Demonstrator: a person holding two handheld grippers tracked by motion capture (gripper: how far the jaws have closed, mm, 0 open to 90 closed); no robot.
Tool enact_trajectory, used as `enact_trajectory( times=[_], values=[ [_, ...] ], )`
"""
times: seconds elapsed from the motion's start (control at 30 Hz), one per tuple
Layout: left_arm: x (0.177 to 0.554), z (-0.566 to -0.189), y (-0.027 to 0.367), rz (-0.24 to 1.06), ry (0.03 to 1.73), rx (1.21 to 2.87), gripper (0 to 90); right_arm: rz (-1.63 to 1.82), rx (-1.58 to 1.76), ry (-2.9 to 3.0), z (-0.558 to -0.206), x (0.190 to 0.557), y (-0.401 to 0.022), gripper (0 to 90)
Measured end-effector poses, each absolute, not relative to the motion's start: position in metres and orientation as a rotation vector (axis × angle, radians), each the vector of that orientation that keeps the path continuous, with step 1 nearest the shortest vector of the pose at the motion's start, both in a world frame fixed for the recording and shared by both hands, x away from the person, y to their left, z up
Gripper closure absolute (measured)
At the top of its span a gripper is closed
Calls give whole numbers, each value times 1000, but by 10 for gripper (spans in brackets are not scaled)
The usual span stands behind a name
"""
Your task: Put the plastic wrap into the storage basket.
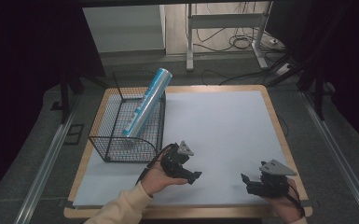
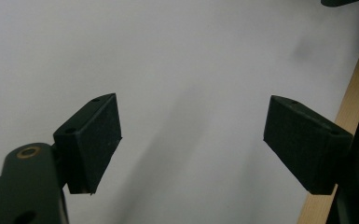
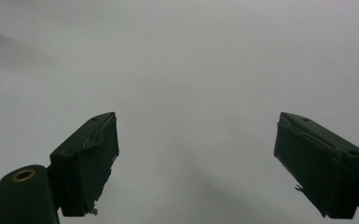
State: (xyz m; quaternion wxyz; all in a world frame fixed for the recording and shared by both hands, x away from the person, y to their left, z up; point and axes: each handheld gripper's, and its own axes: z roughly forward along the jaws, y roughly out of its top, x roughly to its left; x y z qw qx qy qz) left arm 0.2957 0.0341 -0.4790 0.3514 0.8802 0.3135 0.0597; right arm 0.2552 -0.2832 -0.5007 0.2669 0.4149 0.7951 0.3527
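Observation:
A black wire basket stands on the left part of the white table sheet. A long silver-blue tube leans in it, its top end sticking out over the back right rim. My left gripper is held low over the sheet just right of the basket's front corner, jaws pointing right. In the left gripper view, the left gripper is open over bare white sheet. My right gripper rests near the front right, jaws pointing left. In its own view, the right gripper is wide open with nothing between the pads.
The wooden table edge runs close on the right in the left gripper view. Beyond the table are metal desk legs and floor cables. Rails flank both sides of the table.

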Motion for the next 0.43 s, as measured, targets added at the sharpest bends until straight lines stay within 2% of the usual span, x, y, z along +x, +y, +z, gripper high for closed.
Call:
enact_trajectory(
  times=[0.43],
  values=[
    [296, -482, 41, 167, 829, 2265, 181, 985, 1086, 2141, -499, 253, -282, 138]
  ],
)
